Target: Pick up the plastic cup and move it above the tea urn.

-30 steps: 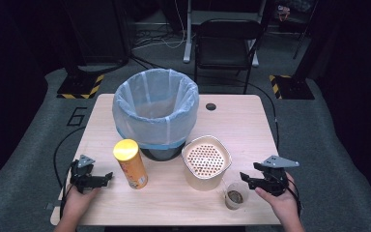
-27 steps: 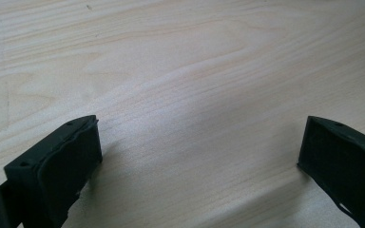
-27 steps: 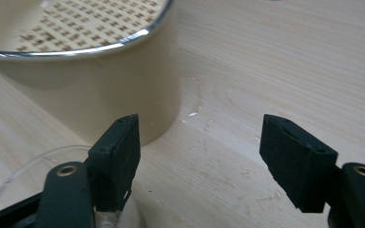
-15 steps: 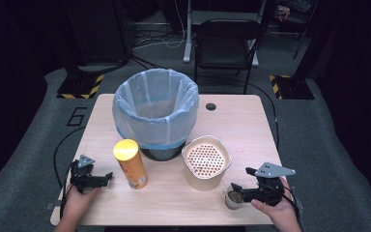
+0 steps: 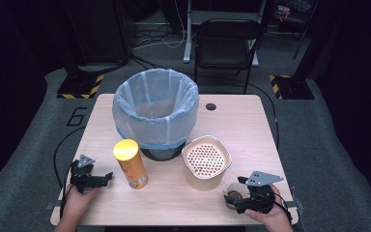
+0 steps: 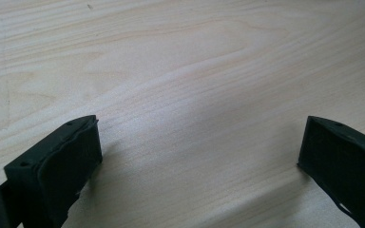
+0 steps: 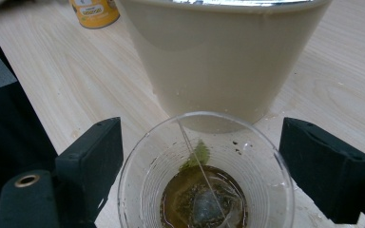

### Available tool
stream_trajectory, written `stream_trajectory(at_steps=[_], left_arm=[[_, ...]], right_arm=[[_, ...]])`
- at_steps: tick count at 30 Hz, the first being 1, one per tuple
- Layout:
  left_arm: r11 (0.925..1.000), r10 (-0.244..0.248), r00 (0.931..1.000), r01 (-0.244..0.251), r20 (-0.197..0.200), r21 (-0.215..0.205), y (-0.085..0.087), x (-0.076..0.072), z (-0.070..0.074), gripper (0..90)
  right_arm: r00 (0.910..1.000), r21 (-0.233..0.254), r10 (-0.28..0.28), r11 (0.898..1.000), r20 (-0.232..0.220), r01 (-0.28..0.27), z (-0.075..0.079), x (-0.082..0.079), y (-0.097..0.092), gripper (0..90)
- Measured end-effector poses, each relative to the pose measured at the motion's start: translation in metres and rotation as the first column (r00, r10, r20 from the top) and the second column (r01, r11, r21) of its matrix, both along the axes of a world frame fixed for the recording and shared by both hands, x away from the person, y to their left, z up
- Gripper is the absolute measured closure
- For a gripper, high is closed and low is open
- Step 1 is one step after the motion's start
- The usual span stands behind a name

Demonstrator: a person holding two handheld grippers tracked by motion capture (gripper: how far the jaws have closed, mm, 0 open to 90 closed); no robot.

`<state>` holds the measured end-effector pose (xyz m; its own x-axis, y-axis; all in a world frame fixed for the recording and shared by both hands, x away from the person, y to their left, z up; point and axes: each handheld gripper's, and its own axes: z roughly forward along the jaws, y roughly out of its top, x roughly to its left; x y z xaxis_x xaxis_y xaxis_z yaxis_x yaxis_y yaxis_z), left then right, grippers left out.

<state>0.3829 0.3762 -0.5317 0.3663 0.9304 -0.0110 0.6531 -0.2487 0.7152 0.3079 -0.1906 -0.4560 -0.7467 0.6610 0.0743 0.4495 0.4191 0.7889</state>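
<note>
1. Cup (image 7: 204,190) stands low and central in the right gripper view, between our right gripper's (image 7: 202,166) jaws, touching the tub (image 7: 223,52) behind it.
2. Those jaws have just been opening and now flank the cup without pressing; since a second ago we have slid in from the right edge; a grasp looks next.
3. Cup sits upright, mouth up, long axis vertical, teabag inside.
4. Left gripper (image 5: 94,178) rests spread and empty at lower left.

black tool (image 5: 235,203), grey three-cornered plate (image 5: 261,178), ribbed pads (image 7: 323,164)
</note>
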Motion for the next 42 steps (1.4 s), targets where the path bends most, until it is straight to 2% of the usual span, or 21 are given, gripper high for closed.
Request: stream_trajectory(at_steps=[9,10,14,15,17,18,25,29,32,33,36,42], left_arm=[[1.0000,-0.001,1.0000,0.001,0.000,0.000,0.000,0.000,0.000,0.2],[1.0000,0.000,1.0000,0.000,0.000,-0.001,0.000,0.000,0.000,0.2],[1.0000,0.000,1.0000,0.000,0.000,0.000,0.000,0.000,0.000,0.2],[1.0000,-0.001,1.0000,0.001,0.002,0.003,0.000,0.000,0.000,0.2],[1.0000,-0.002,1.0000,0.002,0.003,0.005,0.000,0.000,0.000,0.2],[1.0000,-0.003,1.0000,0.003,0.004,0.006,0.000,0.000,0.000,0.2],[1.0000,-0.004,1.0000,0.004,0.003,0.006,0.000,0.000,0.000,0.2],[1.0000,-0.002,1.0000,0.002,0.003,0.003,0.000,0.000,0.000,0.2],[1.0000,-0.004,1.0000,0.004,0.004,0.006,0.001,0.000,0.000,0.2],[1.0000,-0.004,1.0000,0.004,0.004,0.006,0.001,0.000,0.000,0.2],[1.0000,-0.005,1.0000,0.005,0.004,0.006,0.001,0.001,0.000,0.2],[1.0000,-0.006,1.0000,0.006,0.004,0.006,0.001,0.001,0.000,0.2]], right_arm=[[0.9996,-0.014,0.015,1.000,0.026,-0.015,-0.014,-0.004,0.000,15.1],[0.9998,-0.018,0.016,1.000,0.013,-0.016,-0.016,-0.004,0.000,15.1],[0.9999,-0.029,0.013,1.000,0.007,-0.012,-0.020,-0.004,0.001,15.4],[0.9995,-0.049,0.025,0.999,0.020,-0.024,-0.023,-0.005,0.002,16.5],[0.9995,-0.053,0.025,0.998,0.017,-0.024,-0.024,-0.005,0.002,17.6],[0.9993,-0.060,0.030,0.998,0.021,-0.028,-0.026,-0.004,0.002,22.5],[0.9993,-0.057,0.024,0.998,0.029,-0.022,-0.026,-0.004,-0.001,28.6],[0.9988,-0.071,0.005,0.997,0.048,-0.001,-0.025,-0.001,-0.005,29.4],[0.9975,-0.071,-0.046,0.996,0.053,0.050,-0.026,0.004,-0.013,29.3],[0.9975,-0.071,-0.046,0.996,0.053,0.050,-0.026,0.004,-0.013,29.3],[0.9934,-0.063,-0.095,0.993,0.064,0.099,-0.026,0.010,-0.023,29.4],[0.9887,-0.062,-0.131,0.989,0.074,0.135,-0.026,0.023,-0.034,29.4]])
